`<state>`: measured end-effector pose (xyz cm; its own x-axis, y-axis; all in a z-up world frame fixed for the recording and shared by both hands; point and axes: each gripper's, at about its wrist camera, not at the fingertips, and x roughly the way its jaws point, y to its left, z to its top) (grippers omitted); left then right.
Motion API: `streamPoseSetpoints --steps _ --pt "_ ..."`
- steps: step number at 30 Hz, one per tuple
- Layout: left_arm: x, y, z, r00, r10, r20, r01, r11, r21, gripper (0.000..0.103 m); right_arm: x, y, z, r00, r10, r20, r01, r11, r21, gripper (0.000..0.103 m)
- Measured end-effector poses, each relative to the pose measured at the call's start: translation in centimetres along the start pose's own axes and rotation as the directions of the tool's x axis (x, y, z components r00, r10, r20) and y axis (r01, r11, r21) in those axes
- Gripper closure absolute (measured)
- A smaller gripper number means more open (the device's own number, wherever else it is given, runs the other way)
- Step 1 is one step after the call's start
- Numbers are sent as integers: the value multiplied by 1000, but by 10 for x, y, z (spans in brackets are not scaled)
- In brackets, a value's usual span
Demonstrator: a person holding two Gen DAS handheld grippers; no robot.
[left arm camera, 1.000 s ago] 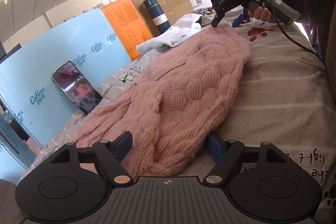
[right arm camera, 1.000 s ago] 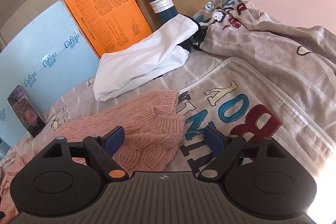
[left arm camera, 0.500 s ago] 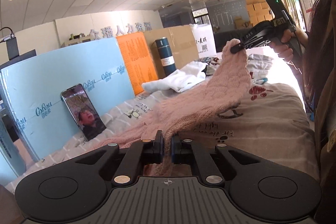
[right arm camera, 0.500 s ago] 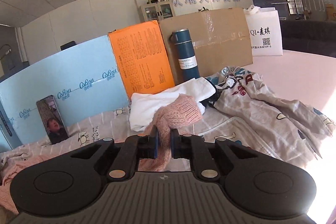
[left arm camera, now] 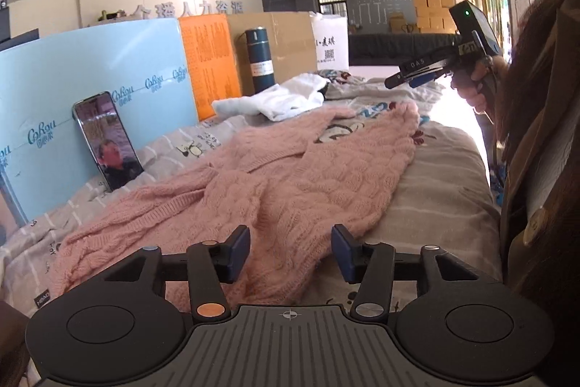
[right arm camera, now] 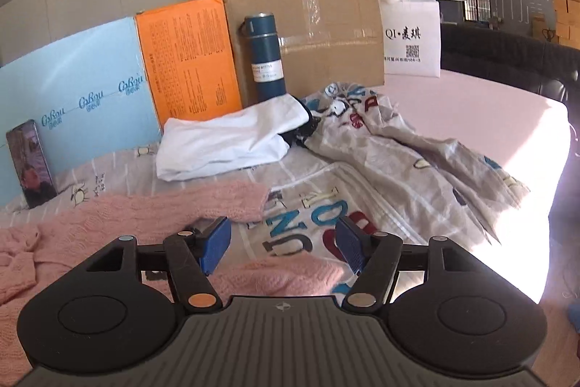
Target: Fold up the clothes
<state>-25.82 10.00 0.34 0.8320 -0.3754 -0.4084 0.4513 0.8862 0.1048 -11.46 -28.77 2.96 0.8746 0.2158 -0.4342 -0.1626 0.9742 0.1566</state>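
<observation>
A pink cable-knit sweater (left arm camera: 297, 176) lies spread on the grey printed bedsheet (left arm camera: 442, 191). My left gripper (left arm camera: 290, 251) is open and empty, just above the sweater's near hem. My right gripper (right arm camera: 281, 242) is open and empty, above the sheet with pink knit (right arm camera: 282, 274) below it and one sleeve (right arm camera: 217, 202) to its left. The right gripper also shows in the left wrist view (left arm camera: 409, 78), held in a hand above the sweater's far end.
A white garment (right arm camera: 232, 140) and a crumpled printed cloth (right arm camera: 391, 140) lie at the back. A blue bottle (right arm camera: 266, 57), cardboard box (right arm camera: 326, 35), orange board (right arm camera: 188, 57), light blue board (left arm camera: 90, 71) and propped phone (left arm camera: 107, 140) line the far edge. The person (left arm camera: 543, 151) stands right.
Both grippers were shut on the sweater and holding it up half a second ago. Both have opened and the sweater has dropped flat on the bed.
</observation>
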Motion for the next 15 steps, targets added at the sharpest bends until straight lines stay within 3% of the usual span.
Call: streamPoseSetpoints --steps 2,4,7,9,11,13,15 --pt "-2 9 6 997 78 27 -77 996 -53 36 -2 10 12 997 63 52 -62 998 -24 33" --pt "1 18 13 984 175 27 -172 981 -92 30 10 33 17 975 224 -4 -224 974 -40 33" --pt "18 27 17 958 284 -31 -286 955 -82 26 34 71 17 898 424 -119 -431 902 -35 33" --pt "27 35 11 950 302 -74 -308 947 -93 21 54 106 11 824 523 -217 -540 841 -24 33" --pt "32 44 3 947 301 -108 -312 943 -111 21 70 135 5 764 578 -287 -606 795 -12 33" --pt "34 49 -4 944 306 -124 -321 939 -121 21 85 159 -1 725 598 -342 -637 771 -2 33" --pt "33 52 -9 942 312 -121 -327 937 -127 20 98 179 -8 703 599 -384 -650 760 -5 34"
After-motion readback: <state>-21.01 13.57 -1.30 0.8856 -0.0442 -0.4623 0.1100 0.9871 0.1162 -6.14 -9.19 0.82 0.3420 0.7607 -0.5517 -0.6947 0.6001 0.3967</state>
